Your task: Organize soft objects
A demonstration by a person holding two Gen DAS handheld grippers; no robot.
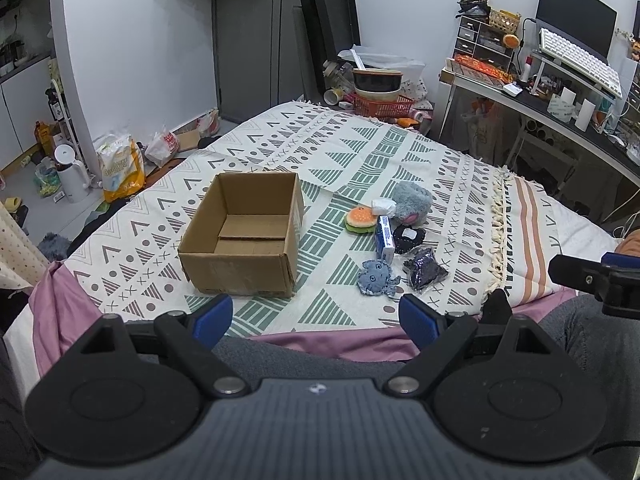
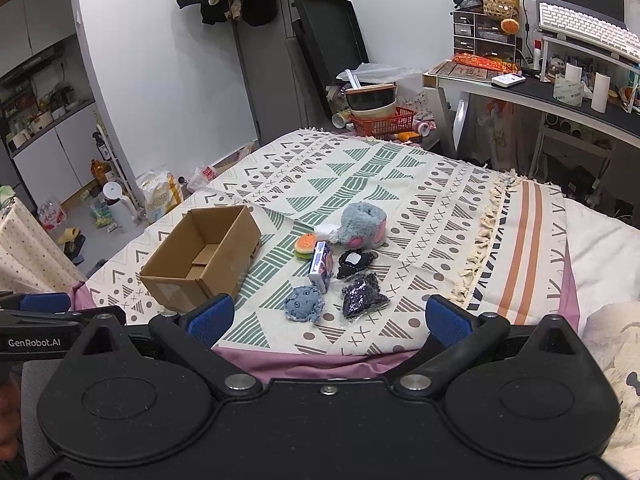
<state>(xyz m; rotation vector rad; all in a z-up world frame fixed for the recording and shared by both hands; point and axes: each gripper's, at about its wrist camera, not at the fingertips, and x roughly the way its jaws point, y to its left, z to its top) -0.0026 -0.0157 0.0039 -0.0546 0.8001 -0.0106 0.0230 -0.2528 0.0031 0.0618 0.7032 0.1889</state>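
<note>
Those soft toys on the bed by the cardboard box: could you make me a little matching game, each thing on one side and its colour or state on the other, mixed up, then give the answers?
Things:
1. cardboard box
2. burger toy
3. octopus toy
4. big fluffy plush

Descriptions:
A. blue denim with a stitched face
B. open and empty
C. grey fur with pink patches
D. orange top, green edge

Pairs: 1-B, 2-D, 3-A, 4-C
</note>
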